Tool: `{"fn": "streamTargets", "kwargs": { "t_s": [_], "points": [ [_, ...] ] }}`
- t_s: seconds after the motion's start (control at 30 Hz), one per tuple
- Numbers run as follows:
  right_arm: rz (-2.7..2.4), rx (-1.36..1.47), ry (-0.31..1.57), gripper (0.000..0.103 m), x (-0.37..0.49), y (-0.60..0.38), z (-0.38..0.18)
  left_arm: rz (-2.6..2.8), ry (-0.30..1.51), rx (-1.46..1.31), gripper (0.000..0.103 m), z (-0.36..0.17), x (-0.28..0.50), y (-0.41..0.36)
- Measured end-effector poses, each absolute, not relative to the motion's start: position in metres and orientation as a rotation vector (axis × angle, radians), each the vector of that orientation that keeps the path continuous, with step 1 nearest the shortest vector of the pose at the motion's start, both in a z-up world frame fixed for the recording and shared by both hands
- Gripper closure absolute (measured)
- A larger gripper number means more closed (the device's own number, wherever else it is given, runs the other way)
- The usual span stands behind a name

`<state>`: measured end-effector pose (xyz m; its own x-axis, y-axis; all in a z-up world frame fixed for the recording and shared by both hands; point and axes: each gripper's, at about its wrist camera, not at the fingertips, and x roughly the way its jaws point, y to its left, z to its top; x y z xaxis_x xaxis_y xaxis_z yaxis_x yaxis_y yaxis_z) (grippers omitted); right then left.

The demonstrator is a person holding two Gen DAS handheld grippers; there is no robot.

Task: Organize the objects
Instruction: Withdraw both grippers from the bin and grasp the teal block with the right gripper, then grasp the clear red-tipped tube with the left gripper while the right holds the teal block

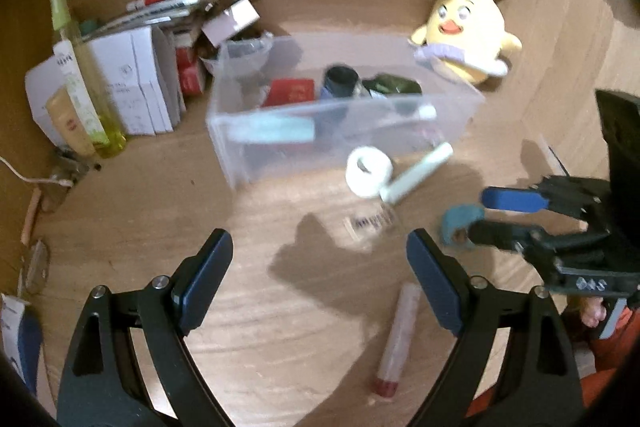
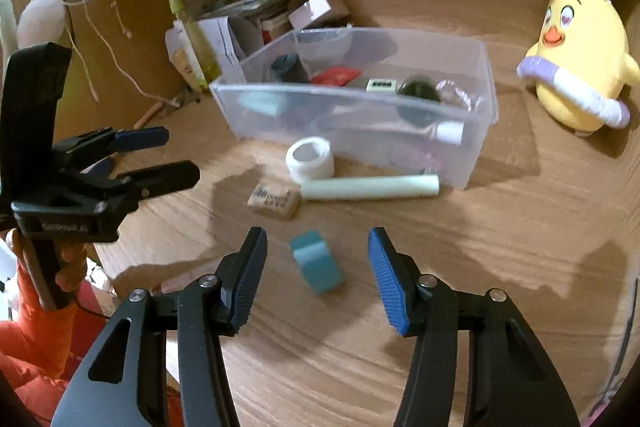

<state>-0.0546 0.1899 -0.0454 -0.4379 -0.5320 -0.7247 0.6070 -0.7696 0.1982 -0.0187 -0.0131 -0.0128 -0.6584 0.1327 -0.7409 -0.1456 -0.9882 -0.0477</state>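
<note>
Beside tape roll (image 2: 310, 160), cork (image 2: 275, 200) print blurred, perhaps unreadable; both tools open, empty.

Left gripper (image 1: 320, 275) and right gripper (image 2: 318, 267) both angled downward, jaws apart, nothing between the pads.

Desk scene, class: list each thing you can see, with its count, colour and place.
storage bin: one, clear, centre of desk, holding small items
tape roll: one, white, in front of bin
tube: one, pale green, lying before bin
cork: one, tan, beside tube
teal roll: one, teal, between right jaws, untouched
chick plush: one, yellow, right of bin
left hand-held gripper: open
right hand-held gripper: open
</note>
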Motion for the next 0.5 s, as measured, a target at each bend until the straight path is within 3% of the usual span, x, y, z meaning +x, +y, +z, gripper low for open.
{"fn": "streamTargets", "kwargs": {
  "t_s": [0.1, 0.2, 0.5],
  "points": [
    [-2.198, 1.099, 0.113, 0.080, -0.058, 0.189, -0.053, 2.700, 0.032, -1.239, 0.014, -0.022, -0.013, -0.008],
    [-2.188, 1.101, 0.072, 0.086, -0.061, 0.192, -0.054, 2.665, 0.031, -1.268, 0.014, -0.031, -0.009, -0.005],
    [-2.212, 1.163, -0.139, 0.086, -0.091, 0.226, -0.055, 2.605, 0.069, -1.301, 0.014, -0.048, 0.000, 0.008]
  ]
}}
